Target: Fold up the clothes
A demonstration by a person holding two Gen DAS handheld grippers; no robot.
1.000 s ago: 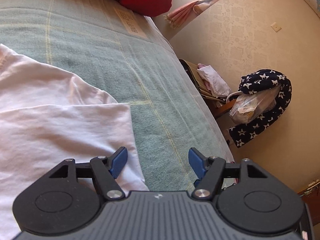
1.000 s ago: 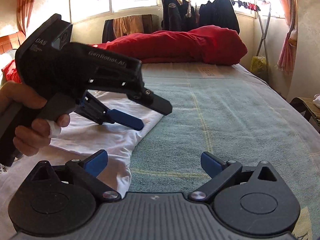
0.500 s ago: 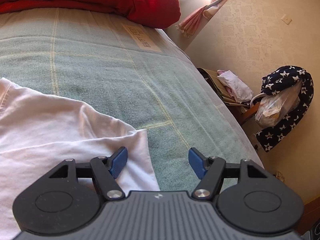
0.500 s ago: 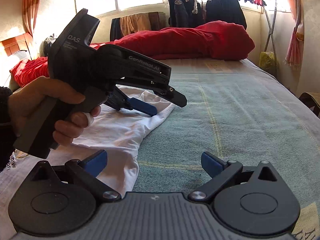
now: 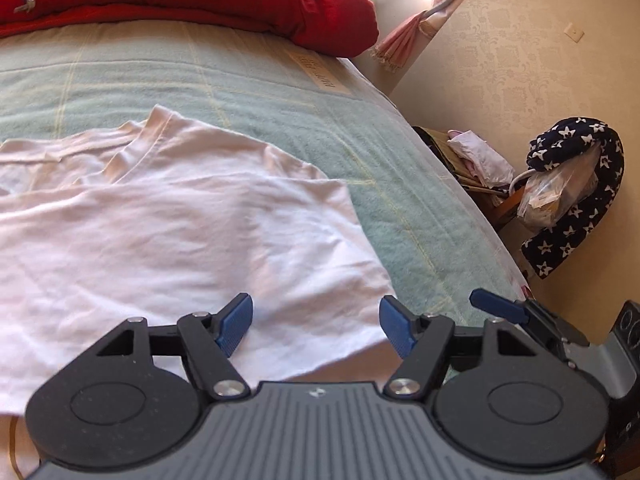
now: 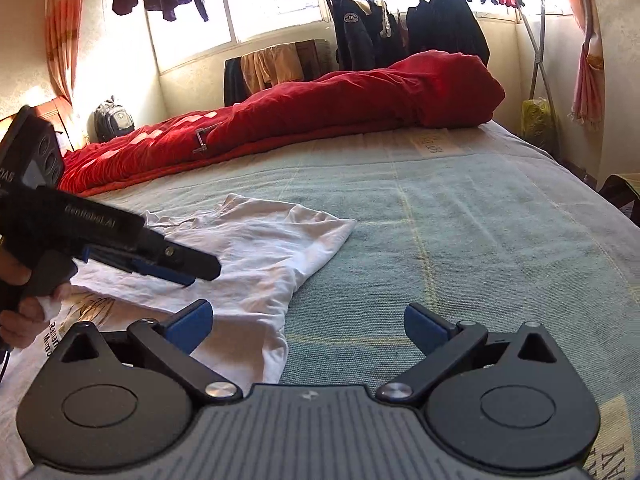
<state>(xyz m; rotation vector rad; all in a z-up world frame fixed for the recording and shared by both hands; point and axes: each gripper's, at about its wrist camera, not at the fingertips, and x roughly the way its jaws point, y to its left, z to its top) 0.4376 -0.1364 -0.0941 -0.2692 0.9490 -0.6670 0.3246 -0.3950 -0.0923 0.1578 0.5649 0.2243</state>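
Left wrist view: white shirt [image 5: 180, 220] partly folded on bed [image 5: 360, 140], collar showing. Further folds likely left. Both jaws open, empty.

Red duvet [image 6: 320, 108] lies on green blanket [image 6: 460, 232]

1. The left gripper [image 5: 316, 326] is held with its jaws spread wide, its blue pads facing each other across a broad gap with nothing between them.
2. The right gripper [image 6: 308, 326] is likewise wide apart and holds nothing.
3. In the right wrist view, the left gripper enters from the far left, pointing right and slightly down.
4. A hand [image 6: 24, 312] wraps its handle, fingers curled around the grip.
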